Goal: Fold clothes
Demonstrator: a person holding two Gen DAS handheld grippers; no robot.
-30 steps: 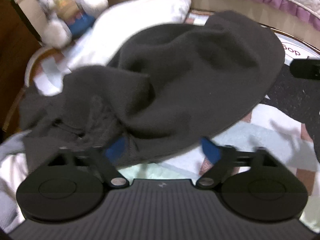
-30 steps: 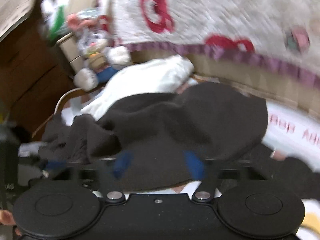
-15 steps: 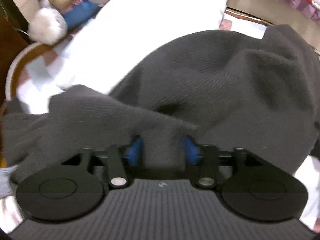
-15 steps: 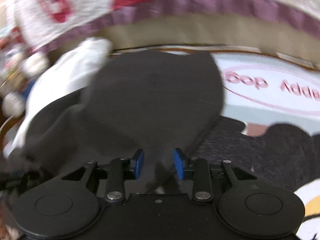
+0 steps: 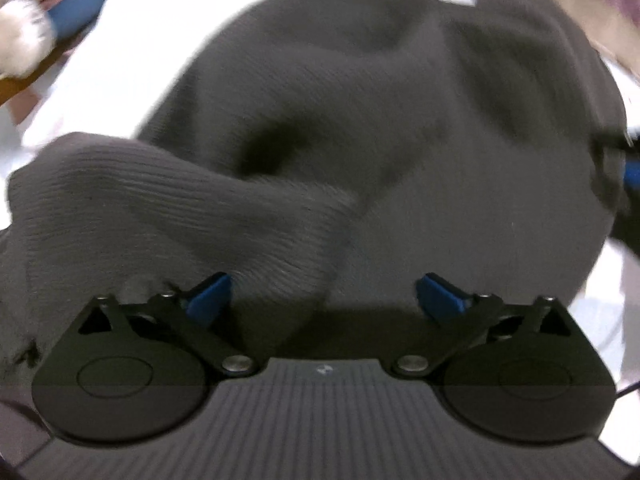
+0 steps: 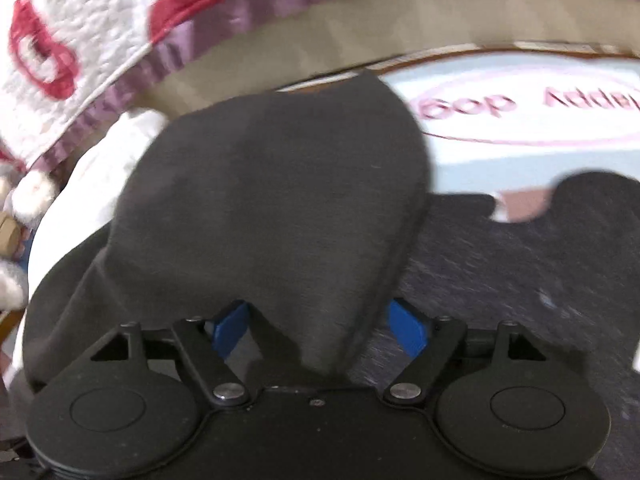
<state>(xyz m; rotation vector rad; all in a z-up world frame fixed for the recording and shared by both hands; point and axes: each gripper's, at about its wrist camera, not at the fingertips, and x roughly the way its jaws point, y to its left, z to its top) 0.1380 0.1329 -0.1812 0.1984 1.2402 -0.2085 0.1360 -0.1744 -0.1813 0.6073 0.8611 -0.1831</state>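
Observation:
A dark grey knit garment [image 5: 360,128] lies bunched on the mat and fills the left wrist view. It also shows in the right wrist view [image 6: 280,184]. My left gripper [image 5: 324,296] is open, its blue pads [image 5: 208,294] spread wide, with a ribbed fold of the garment lying between them. My right gripper [image 6: 320,326] is open too, its blue pads [image 6: 408,326] apart, with the garment's near edge draped between them. The right gripper's tip shows at the right edge of the left wrist view [image 5: 628,176].
A white garment [image 5: 132,52] lies behind the grey one. A plush toy [image 5: 24,36] sits at the far left. A play mat with pink lettering [image 6: 520,120] and a dark patch [image 6: 540,272] lies to the right. A quilted bed cover [image 6: 100,20] hangs behind.
Both grippers were shut on the grey garment half a second ago and have now opened, letting it go. The garment has settled lower on the mat.

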